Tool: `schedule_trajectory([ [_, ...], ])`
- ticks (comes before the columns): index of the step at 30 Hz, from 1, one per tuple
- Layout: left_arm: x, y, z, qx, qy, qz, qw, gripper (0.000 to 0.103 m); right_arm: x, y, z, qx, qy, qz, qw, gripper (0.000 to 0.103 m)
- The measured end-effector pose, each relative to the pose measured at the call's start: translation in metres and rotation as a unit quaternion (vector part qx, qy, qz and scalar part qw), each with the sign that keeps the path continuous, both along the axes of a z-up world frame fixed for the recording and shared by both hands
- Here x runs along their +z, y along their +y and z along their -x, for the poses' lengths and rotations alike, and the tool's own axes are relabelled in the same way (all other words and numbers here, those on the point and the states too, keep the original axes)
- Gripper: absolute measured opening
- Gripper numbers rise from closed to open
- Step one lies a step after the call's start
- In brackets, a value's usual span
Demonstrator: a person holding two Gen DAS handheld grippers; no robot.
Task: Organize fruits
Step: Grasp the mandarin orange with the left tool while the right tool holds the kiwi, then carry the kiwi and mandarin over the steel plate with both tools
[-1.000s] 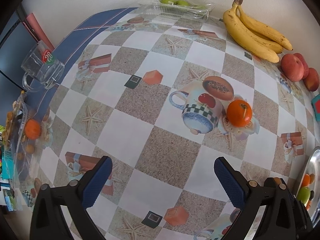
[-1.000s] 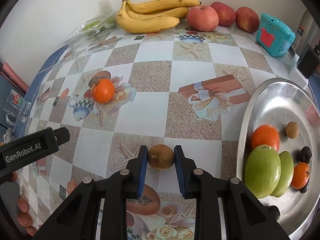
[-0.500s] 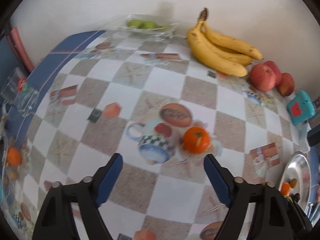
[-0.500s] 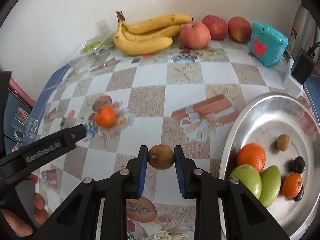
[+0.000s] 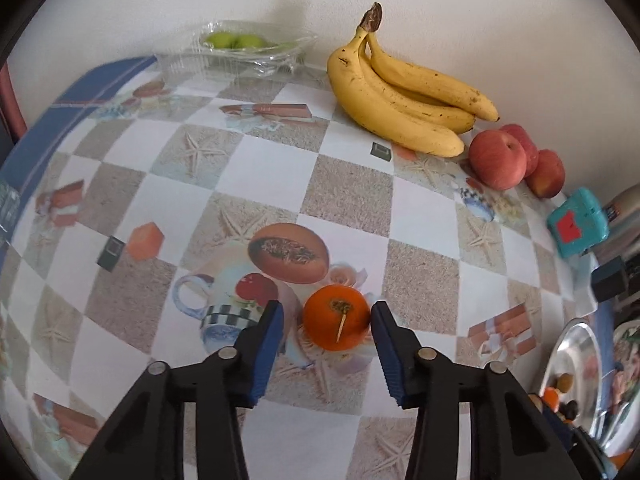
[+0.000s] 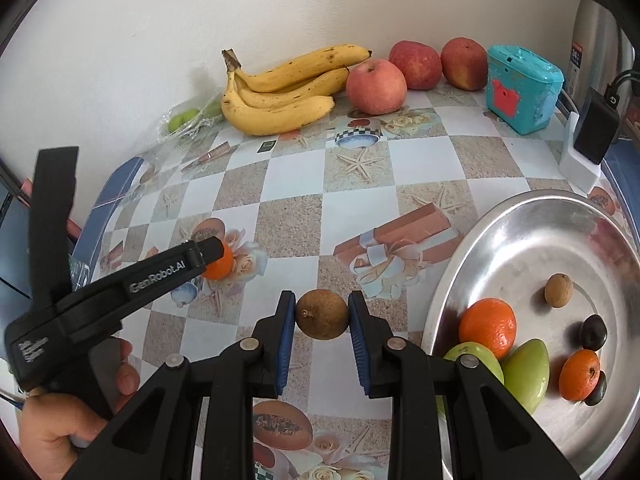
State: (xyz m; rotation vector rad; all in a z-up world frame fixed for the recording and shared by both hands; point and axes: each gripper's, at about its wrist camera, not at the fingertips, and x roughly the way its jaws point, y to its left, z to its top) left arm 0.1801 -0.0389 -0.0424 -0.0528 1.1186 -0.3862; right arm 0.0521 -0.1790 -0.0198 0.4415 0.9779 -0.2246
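Fruit: right tongs (image 6: 322, 314) clamp a brown longan (image 6: 322, 314); "GenRobot.AI" left tongs (image 5: 327, 320), just narrowing, flank an untouched orange (image 5: 336, 317).

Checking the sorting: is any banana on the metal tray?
No; the bananas lie by the wall, away from the metal tray.

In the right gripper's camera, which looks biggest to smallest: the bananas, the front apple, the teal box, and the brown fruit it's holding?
1. Bananas
2. Teal box
3. Front apple
4. Brown fruit, though it sits much nearer the camera, so it is really smaller still.
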Motion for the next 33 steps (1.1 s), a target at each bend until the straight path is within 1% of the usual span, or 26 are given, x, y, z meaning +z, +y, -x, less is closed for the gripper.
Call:
schedule_trajectory([
  [2,0.002,-0.002,0.001,-0.003,-0.002,0.005,1.0,0.036,-0.001,-0.002,0.001,-0.002,0.002,-0.002,1.0,0.028],
  [4,0.005,-0.004,0.003,-0.006,-0.008,-0.005,0.9999,0.035,-0.002,-0.003,0.001,-0.005,0.003,-0.003,1.0,0.028],
  [6,0.006,-0.004,0.003,-0.008,-0.004,-0.002,1.0,0.035,-0.003,-0.005,0.001,-0.008,0.003,-0.006,1.0,0.028],
  [9,0.009,-0.002,0.003,0.002,0.006,0.0,1.0,0.035,-0.003,-0.006,0.001,-0.01,0.003,-0.008,1.0,0.028],
  [13,0.021,0.003,0.005,0.014,0.007,-0.001,0.9999,0.035,0.0,-0.005,0.002,-0.007,0.003,-0.003,1.0,0.028],
  [15,0.026,0.006,0.006,0.022,0.013,0.001,0.9997,0.035,0.002,-0.005,0.003,-0.007,0.003,-0.001,1.0,0.028],
  [18,0.032,0.012,0.008,0.035,0.031,0.013,0.9988,0.035,0.006,-0.004,0.006,-0.006,0.003,0.005,1.0,0.028],
  [27,0.05,0.019,0.029,0.042,0.041,0.034,0.9977,0.035,0.016,0.0,0.017,0.001,0.007,0.023,1.0,0.028],
  [33,0.058,0.019,0.045,0.037,0.037,0.026,0.9983,0.035,0.028,0.004,0.027,0.009,0.002,0.035,0.999,0.028],
])
